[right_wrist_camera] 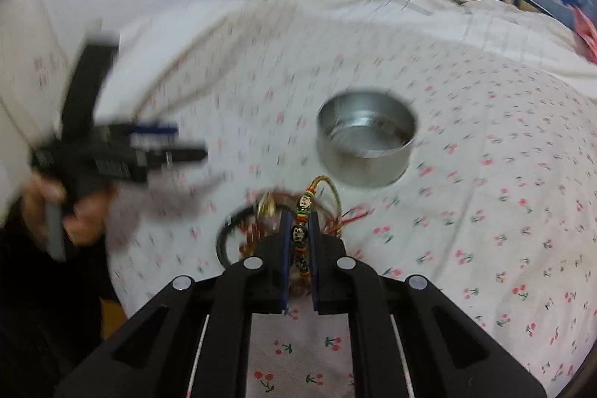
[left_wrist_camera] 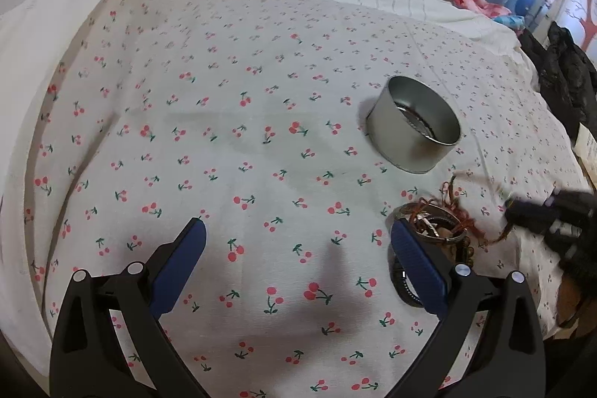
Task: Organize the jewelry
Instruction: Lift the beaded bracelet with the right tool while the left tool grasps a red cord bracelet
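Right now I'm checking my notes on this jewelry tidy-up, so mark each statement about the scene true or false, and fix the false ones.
1. The right gripper is closed on a beaded bracelet. True.
2. The left gripper holds a bangle. False: its jaws stand wide apart with only bedsheet between them.
3. The metal tin stands open, without a lid. True.
4. The tin stands on a wooden table. False: it stands on the cherry-print bedsheet.
5. More jewelry lies in a pile on the sheet, outside the tin. True.
6. The tin is heaped to the rim with jewelry. False: most of its shiny bottom shows.
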Motion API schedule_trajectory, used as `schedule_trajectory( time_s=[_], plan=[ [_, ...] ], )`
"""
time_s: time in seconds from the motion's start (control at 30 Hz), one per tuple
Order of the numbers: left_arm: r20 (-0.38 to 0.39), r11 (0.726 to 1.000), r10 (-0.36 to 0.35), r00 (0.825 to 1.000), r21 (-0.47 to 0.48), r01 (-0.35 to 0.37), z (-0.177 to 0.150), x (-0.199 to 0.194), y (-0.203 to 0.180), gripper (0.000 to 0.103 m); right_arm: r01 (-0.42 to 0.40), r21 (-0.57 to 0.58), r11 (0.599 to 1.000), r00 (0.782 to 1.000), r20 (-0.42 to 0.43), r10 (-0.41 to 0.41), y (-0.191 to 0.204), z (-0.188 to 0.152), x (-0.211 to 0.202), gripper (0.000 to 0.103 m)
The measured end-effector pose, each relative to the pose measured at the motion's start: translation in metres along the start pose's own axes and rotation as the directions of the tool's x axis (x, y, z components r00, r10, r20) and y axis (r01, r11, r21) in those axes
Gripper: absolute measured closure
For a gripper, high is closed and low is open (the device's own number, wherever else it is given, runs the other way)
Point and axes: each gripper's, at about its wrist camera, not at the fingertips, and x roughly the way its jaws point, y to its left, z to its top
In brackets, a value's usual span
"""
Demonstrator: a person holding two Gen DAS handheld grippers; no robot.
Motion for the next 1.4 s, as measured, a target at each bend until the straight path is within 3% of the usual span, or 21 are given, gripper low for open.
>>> schedule_trajectory(
  time_s=[0.17, 0.3, 0.4, 0.57, 0.67, 0.73, 0.8, 0.9, 1.0, 1.07, 1.23, 1.4],
  plan=[
    [0.065, 0.985, -0.046, 0.997, 0.167, 0.035, -0.006, -0.007, -0.032, 0.007, -0.064, 0.164, 0.984, 0.99, 0.138, 0.041, -0.033, 0.004, -0.035, 0.094],
    [0.101, 0.941, -0.09, 0.991, 0.335, 0.052, -0.015, -0.008, -0.07, 0.007, -0.077, 0.224, 0.972, 0.984, 0.175, 0.037, -0.048, 0.005, -0.049, 0.094],
    [0.077, 0.906, -0.164, 0.983, 0.406, 0.119, -0.013, -0.003, -0.096, 0.007, -0.098, 0.272, 0.957, 0.979, 0.2, 0.043, -0.057, 0.004, -0.055, 0.094],
    [0.007, 0.877, -0.304, 0.953, 0.391, 0.278, 0.0, 0.009, -0.124, 0.007, -0.074, 0.309, 0.948, 0.968, 0.251, -0.006, -0.067, 0.005, -0.076, 0.093],
    [-0.038, 0.876, -0.315, 0.948, 0.373, 0.306, 0.007, 0.027, -0.147, 0.007, -0.091, 0.35, 0.932, 0.958, 0.285, -0.014, -0.074, 0.004, -0.083, 0.093],
    [-0.066, 0.883, -0.287, 0.956, 0.369, 0.291, 0.01, 0.044, -0.163, 0.008, -0.097, 0.361, 0.928, 0.955, 0.296, -0.015, -0.076, 0.003, -0.086, 0.093],
    [-0.079, 0.893, -0.227, 0.971, 0.38, 0.24, 0.011, 0.06, -0.177, 0.015, -0.097, 0.362, 0.927, 0.953, 0.302, -0.018, -0.077, 0.003, -0.087, 0.093],
    [-0.147, 0.903, -0.185, 0.972, 0.365, 0.227, 0.007, 0.089, -0.188, 0.036, -0.092, 0.363, 0.927, 0.95, 0.31, -0.027, -0.078, 0.002, -0.091, 0.093],
    [-0.133, 0.893, -0.156, 0.979, 0.404, 0.197, 0.0, 0.094, -0.195, 0.052, -0.087, 0.374, 0.923, 0.948, 0.317, -0.039, -0.083, 0.002, -0.093, 0.093],
    [-0.145, 0.886, -0.174, 0.974, 0.41, 0.219, -0.003, 0.093, -0.198, 0.093, -0.086, 0.386, 0.918, 0.945, 0.325, -0.048, -0.085, 0.002, -0.093, 0.093],
    [-0.169, 0.897, -0.244, 0.955, 0.334, 0.288, -0.003, 0.085, -0.184, 0.094, -0.081, 0.411, 0.908, 0.937, 0.342, -0.072, -0.091, 0.001, -0.095, 0.093],
    [-0.133, 0.896, -0.305, 0.943, 0.296, 0.332, 0.015, 0.059, -0.161, 0.094, -0.106, 0.438, 0.893, 0.926, 0.37, -0.072, -0.095, 0.003, -0.095, 0.093]
  ],
)
